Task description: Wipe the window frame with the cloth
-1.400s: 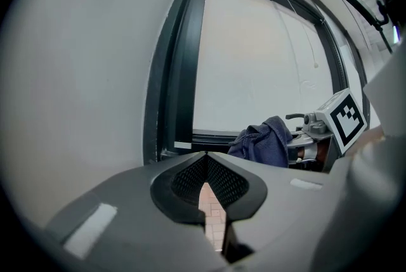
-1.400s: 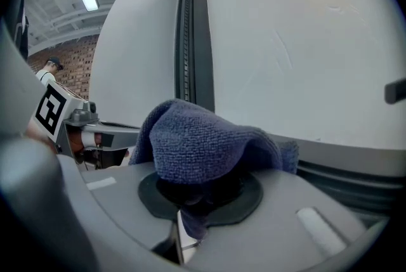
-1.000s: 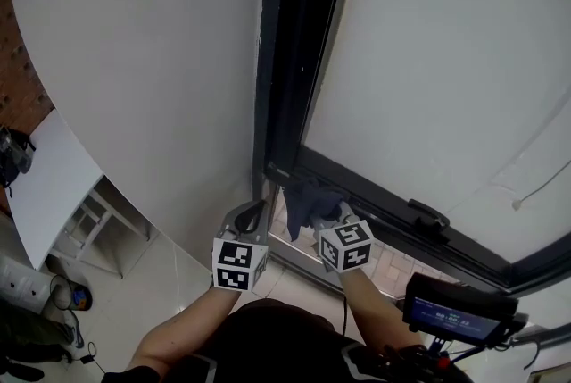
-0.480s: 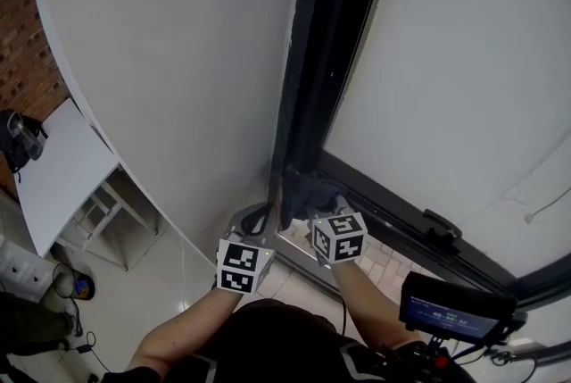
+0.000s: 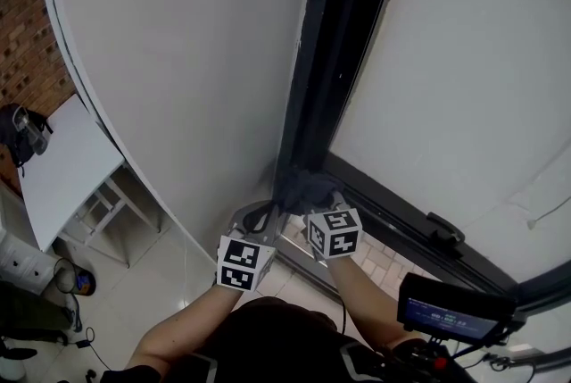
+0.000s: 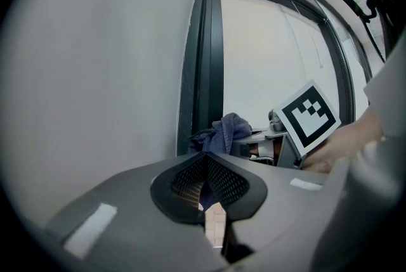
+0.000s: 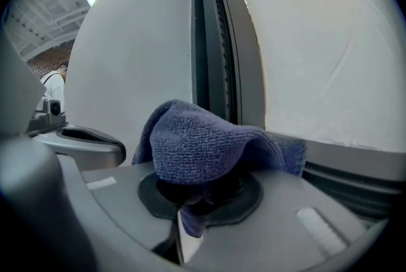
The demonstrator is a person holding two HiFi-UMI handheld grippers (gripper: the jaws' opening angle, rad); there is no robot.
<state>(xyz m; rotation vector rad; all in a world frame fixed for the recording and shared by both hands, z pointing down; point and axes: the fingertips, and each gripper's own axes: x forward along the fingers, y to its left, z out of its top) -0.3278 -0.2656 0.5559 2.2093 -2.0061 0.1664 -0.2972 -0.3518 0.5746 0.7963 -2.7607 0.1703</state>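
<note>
Head view shows the dark window frame (image 5: 323,60) rising from its lower corner, where the blue cloth (image 5: 306,188) is bunched against it, clamped in the right gripper (image 7: 196,196), apparently for wiping, while the left gripper (image 6: 204,161) idles beside, jaws together, empty.

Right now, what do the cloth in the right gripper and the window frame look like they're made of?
Cloth: blue-grey microfibre or terry, judging by its fine looped nap and soft, matte folds where the right gripper pinches it.
Window frame: dark and smooth with a faint sheen and straight, sharp-edged profiles, so probably painted or anodised metal, though plastic can't be ruled out.
</note>
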